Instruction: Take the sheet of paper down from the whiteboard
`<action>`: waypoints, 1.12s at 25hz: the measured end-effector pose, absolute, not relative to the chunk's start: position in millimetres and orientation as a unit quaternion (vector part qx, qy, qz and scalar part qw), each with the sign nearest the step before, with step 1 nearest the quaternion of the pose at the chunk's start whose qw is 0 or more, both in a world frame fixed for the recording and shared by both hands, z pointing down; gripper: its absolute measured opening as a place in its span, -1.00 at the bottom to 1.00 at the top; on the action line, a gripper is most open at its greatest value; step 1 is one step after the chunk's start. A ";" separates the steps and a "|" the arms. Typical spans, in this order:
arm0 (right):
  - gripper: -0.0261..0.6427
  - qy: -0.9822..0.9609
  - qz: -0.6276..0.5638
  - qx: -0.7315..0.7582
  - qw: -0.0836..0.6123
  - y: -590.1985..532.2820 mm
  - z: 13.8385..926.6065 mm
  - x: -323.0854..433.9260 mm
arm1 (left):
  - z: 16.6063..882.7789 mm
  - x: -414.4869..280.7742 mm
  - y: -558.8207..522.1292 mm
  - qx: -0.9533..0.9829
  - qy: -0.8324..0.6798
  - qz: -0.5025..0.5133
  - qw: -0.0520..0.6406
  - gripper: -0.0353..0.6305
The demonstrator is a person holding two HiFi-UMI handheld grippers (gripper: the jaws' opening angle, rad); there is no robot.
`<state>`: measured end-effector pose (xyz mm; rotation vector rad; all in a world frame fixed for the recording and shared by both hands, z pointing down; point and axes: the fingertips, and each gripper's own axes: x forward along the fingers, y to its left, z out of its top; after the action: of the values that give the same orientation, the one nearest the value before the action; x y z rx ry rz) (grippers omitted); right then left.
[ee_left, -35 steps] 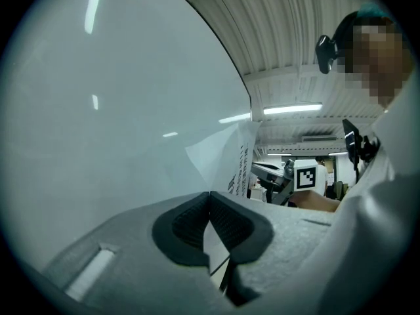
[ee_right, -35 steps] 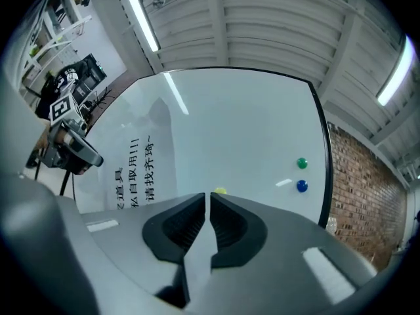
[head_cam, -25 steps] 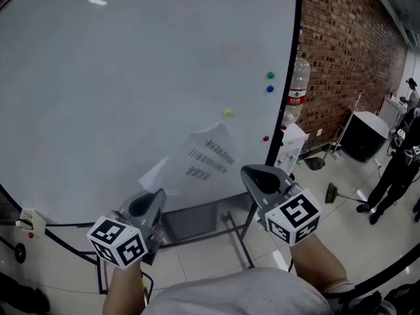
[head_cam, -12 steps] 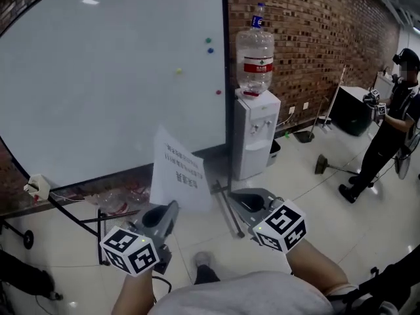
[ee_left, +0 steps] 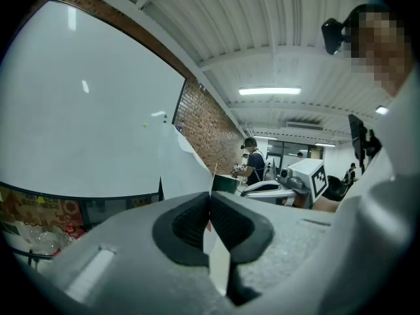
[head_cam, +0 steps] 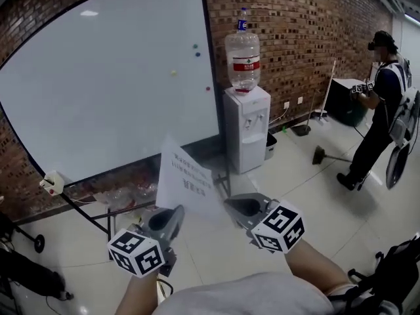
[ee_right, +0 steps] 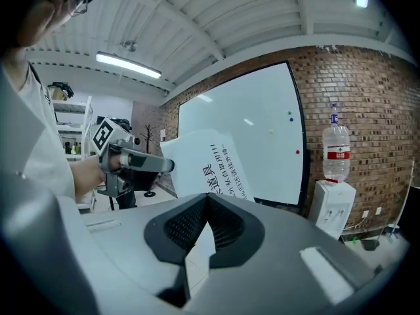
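Note:
The white sheet of paper (head_cam: 186, 181) with black print hangs in the air off the whiteboard (head_cam: 111, 90), tilted, in front of me. My left gripper (head_cam: 175, 211) is shut on its lower left edge and my right gripper (head_cam: 230, 204) is shut on its lower right edge. In the left gripper view the sheet (ee_left: 178, 169) rises out of the closed left gripper (ee_left: 210, 200), and the whiteboard (ee_left: 79, 117) stands behind it. In the right gripper view the printed sheet (ee_right: 211, 168) runs up from the closed right gripper (ee_right: 207, 200) towards the left gripper (ee_right: 134, 161).
A white water dispenser (head_cam: 247, 133) with a bottle on top stands right of the whiteboard, against the brick wall (head_cam: 295, 38). Coloured magnets (head_cam: 195, 50) remain on the board. A person (head_cam: 379, 104) stands at the right, near a broom (head_cam: 323, 155). The board's stand (head_cam: 98, 215) is below.
The sheet has come away from the whiteboard with both grippers still on it. I have backed off, so the board is now farther away and the dispenser and floor are in view.

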<state>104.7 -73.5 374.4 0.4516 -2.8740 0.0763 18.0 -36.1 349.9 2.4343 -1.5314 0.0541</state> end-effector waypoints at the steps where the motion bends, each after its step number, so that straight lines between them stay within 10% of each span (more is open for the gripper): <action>1: -0.92 -0.981 0.025 0.155 0.115 -64.3 370.4 105.2 | 345.5 19.5 -28.9 0.841 -0.526 0.018 0.129 -0.89; 28: -0.92 -0.976 0.043 0.180 0.119 158.3 352.8 105.7 | 348.3 27.4 197.5 0.859 -0.493 0.060 0.125 -0.89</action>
<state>105.7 158.3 352.8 0.5258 -2.8528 0.1247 27.4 197.5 348.3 2.5035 -1.4360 0.1738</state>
